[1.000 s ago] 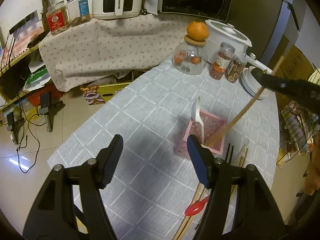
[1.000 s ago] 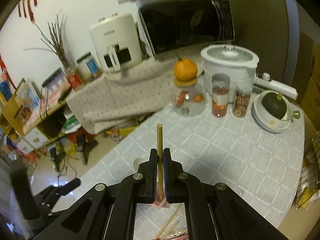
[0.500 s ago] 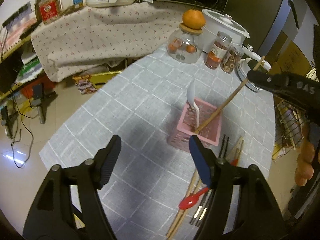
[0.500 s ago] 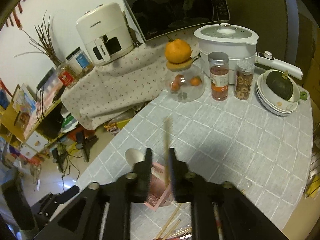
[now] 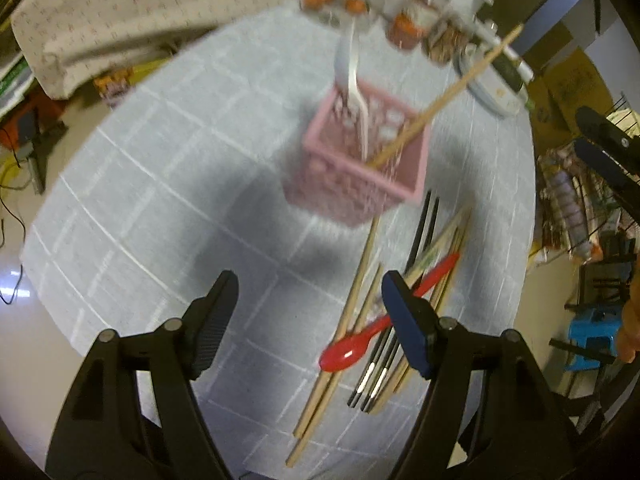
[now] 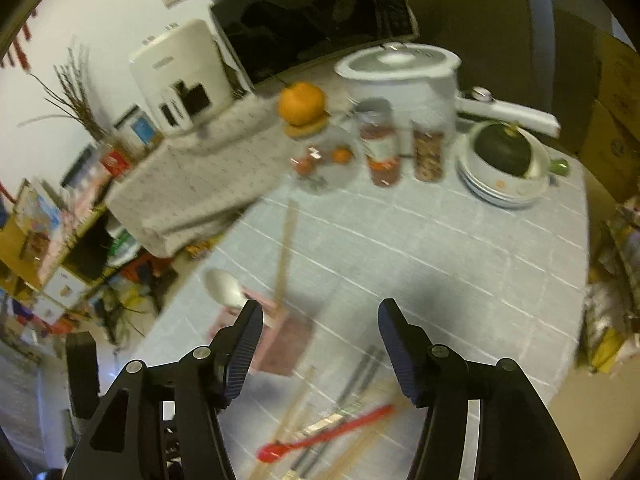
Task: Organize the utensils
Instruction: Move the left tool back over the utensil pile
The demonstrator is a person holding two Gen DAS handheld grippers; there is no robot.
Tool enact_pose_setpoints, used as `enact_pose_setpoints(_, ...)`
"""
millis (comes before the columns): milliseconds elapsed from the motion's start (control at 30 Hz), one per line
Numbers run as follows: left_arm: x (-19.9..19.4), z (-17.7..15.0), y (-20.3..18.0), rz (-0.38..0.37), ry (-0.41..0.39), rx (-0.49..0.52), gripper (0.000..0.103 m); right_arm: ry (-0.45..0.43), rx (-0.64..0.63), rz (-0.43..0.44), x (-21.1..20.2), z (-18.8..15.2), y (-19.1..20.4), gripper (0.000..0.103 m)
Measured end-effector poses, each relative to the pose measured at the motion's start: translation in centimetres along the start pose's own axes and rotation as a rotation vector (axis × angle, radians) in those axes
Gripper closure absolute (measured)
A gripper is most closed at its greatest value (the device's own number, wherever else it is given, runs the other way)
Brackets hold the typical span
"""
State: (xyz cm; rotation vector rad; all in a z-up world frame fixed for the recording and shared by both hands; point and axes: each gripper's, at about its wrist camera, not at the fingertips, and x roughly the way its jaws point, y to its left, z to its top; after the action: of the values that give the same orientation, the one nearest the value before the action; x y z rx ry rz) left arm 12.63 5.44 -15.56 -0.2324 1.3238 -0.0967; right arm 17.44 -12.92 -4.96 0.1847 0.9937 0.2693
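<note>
A pink basket (image 5: 362, 160) stands on the grey checked tablecloth and holds a white spoon (image 5: 352, 68) and a wooden chopstick (image 5: 444, 96) that leans right. In front of it lie a red spoon (image 5: 384, 320), black chopsticks (image 5: 416, 248) and several wooden chopsticks (image 5: 352, 304). My left gripper (image 5: 308, 320) is open and empty above the table, just left of the pile. My right gripper (image 6: 320, 344) is open and empty, above the basket (image 6: 276, 332), the leaning chopstick (image 6: 286, 252) and the red spoon (image 6: 320, 436).
At the table's far end stand a glass jar with an orange (image 6: 302, 104) on top, two spice jars (image 6: 380, 148), a white cooker (image 6: 400, 80) and stacked plates with a dark squash (image 6: 502, 156). A cloth-covered shelf (image 6: 192, 184) stands to the left.
My right gripper opened and let go of the wooden chopstick, which now leans in the pink basket, then drew back to the right. My left gripper moved forward and down toward the pile.
</note>
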Motion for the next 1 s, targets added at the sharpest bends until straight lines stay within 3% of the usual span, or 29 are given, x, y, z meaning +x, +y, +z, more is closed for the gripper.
enact_pose_setpoints(167,2.3,-0.6,-0.7,-0.029,0.061,0.000,0.030,0.092,0.000,-0.054,1.5,-2.1,-1.8,0.038)
enact_pose_setpoints(300,3.7,-0.7,-1.8,-0.047,0.077,0.023,0.048,0.201,-0.003,-0.091,3.6,-3.8,-2.6,0.037)
enact_pose_setpoints(500,5.5,-0.4,-2.7,-0.093,0.124,0.036,0.079,0.261,0.041,-0.098,4.7,-4.8,-4.2,0.037)
enact_pose_setpoints(1000,8.1,-0.4,-4.0,-0.039,0.147,0.063,0.086,0.303,0.028,-0.130,5.1,-5.5,-5.5,0.036)
